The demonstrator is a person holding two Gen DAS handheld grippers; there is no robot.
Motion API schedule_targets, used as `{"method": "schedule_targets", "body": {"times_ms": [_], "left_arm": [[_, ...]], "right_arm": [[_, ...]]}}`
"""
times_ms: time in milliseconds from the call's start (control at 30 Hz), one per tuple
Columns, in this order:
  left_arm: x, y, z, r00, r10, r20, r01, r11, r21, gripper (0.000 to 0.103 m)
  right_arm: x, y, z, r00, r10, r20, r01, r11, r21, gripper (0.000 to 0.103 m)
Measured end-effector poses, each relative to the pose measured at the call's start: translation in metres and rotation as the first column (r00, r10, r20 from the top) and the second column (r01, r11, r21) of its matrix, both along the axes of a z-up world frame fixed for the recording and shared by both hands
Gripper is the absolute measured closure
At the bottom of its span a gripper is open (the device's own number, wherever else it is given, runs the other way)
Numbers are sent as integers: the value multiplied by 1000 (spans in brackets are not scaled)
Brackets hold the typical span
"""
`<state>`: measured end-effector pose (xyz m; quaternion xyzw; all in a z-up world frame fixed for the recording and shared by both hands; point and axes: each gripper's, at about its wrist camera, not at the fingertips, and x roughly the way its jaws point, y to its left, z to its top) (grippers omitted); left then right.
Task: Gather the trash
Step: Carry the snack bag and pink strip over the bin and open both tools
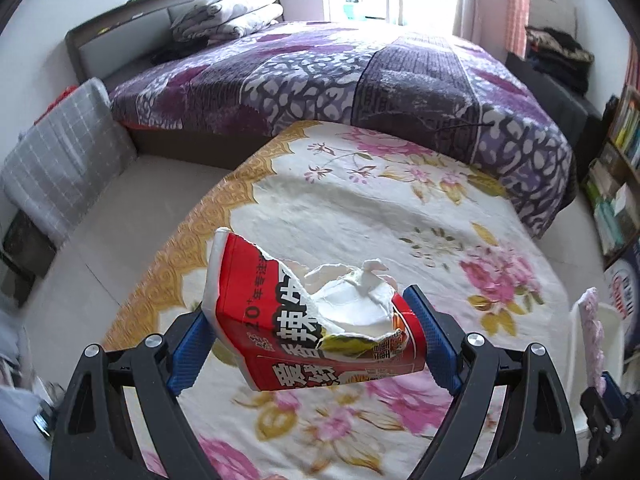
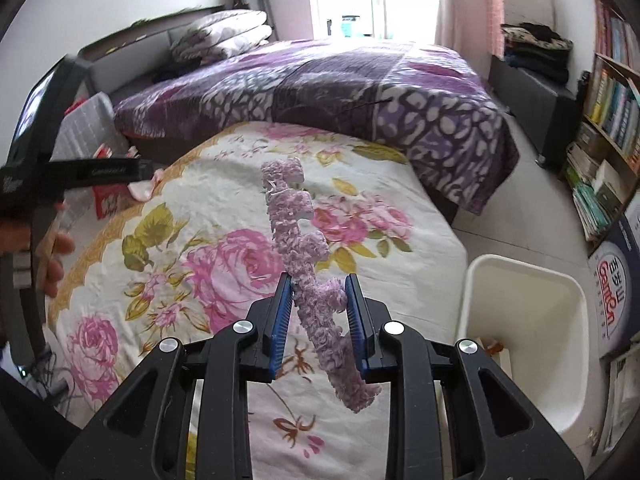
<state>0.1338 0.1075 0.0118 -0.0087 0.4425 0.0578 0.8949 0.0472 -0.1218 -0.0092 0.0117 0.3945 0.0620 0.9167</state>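
Torn red carton (image 1: 316, 320) sits clamped between the wide-set left tongs (image 1: 316, 338), purple foam strip (image 2: 316, 284) pinched in the right tongs (image 2: 318, 312).

A home bedroom: quilted bed (image 1: 360, 80), folded bedding (image 1: 228, 12), crowded bookshelf (image 2: 608, 92).

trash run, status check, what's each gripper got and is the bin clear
Left gripper shut on torn red snack box. Right gripper shut on fuzzy purple strip. White bin beside floral cloth, nothing blocking it.
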Motion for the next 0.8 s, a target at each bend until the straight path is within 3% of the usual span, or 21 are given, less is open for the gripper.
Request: {"method": "schedule_targets", "body": {"times_ms": [267,500,800], "left_arm": [[-18,-32,-7,999,-17,46,19,998,-55,17],[-32,-78,9,985,-67,159,69,998,-6,17],[-31,-120,7,981,-118,156,126,991,-39,17]], "right_arm": [[-9,-42,-2,991,-130,27,130,991,17,77],[-13,-78,0,969,-244,38,242,969,47,77],[-20,-117,2,937,-348,36,346,936,63,77]]}}
